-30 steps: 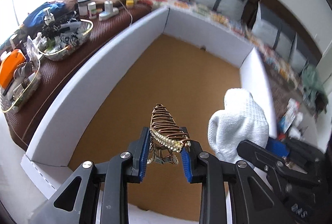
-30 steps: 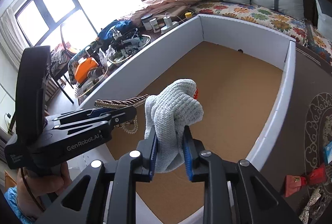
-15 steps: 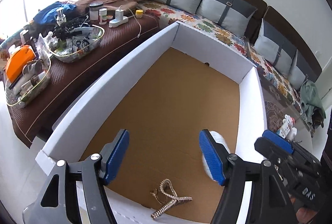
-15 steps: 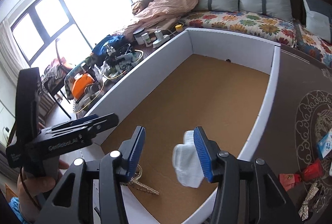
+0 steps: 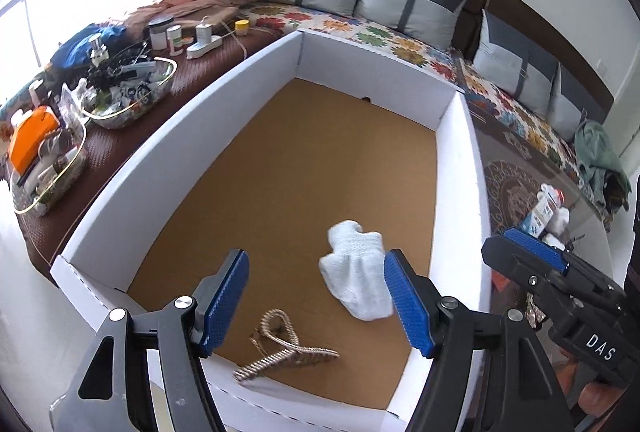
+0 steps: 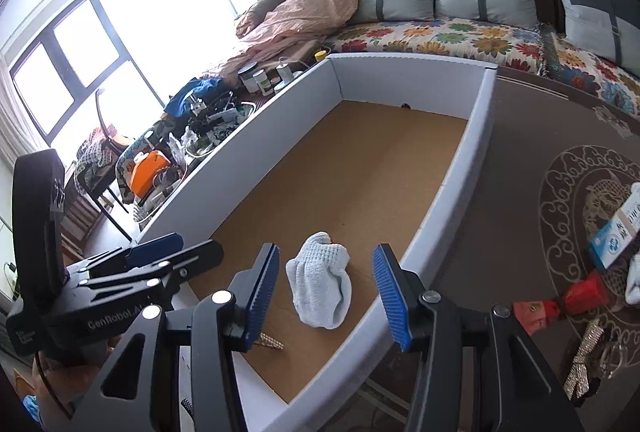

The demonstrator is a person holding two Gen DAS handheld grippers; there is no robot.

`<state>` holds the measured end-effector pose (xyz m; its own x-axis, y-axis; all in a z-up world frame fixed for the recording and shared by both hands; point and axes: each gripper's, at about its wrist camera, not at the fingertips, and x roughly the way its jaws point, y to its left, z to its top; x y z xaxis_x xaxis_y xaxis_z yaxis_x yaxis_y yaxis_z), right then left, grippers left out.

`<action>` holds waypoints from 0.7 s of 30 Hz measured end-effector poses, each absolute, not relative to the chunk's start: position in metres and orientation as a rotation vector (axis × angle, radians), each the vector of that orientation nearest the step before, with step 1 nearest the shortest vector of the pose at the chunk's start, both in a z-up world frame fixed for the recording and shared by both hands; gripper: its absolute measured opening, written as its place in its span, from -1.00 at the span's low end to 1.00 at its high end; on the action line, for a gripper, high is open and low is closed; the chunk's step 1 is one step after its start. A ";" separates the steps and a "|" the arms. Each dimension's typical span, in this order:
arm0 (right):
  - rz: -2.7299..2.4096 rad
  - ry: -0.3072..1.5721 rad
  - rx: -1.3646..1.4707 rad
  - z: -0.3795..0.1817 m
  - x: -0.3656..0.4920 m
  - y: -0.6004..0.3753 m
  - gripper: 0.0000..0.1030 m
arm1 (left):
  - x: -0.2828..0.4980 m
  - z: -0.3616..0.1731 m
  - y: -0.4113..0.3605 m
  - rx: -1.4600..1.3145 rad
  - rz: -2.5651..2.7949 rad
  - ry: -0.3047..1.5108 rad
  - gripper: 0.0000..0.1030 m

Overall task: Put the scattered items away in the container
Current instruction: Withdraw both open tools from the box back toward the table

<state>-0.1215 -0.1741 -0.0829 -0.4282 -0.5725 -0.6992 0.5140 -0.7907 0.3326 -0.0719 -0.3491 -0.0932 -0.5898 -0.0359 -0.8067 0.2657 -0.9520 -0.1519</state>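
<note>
Looking down into the big white box (image 5: 168, 160), we are seeing its brown floor with two things lying on it. Our left tool (image 5: 316, 302) is standing wide apart and is gripping nothing. Our right tool (image 6: 326, 296) is standing wide apart too, with nothing pinched in it.

The white sock (image 5: 356, 272) is lying crumpled on the box floor, near the right wall. The gold hair clip (image 5: 280, 346) is lying near the front wall, a little apart from the sock. From the right camera the clip (image 6: 270, 342) is mostly hiding behind a blue pad, so we are seeing only a bit of it.

Outside the box, on the dark patterned worktop (image 6: 520, 160), a red wrapped thing (image 6: 560, 302) and a sparkly strip (image 6: 582, 360) are lying. We cannot tell what these are. A blue and white packet (image 6: 618, 232) is being cut off at the edge.
</note>
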 end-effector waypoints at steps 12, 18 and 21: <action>-2.305 -0.187 1.145 -0.089 -0.104 -0.095 -0.03 | -0.066 -0.068 -0.281 1.295 -2.701 0.197 0.34; -2.362 -0.269 1.155 -0.094 -0.093 -0.044 -0.03 | -0.058 -0.053 -0.242 1.281 -2.759 0.131 0.35; -2.398 -0.293 1.147 -0.097 -0.080 -0.013 -0.03 | -0.053 -0.049 -0.217 1.289 -2.796 0.123 0.35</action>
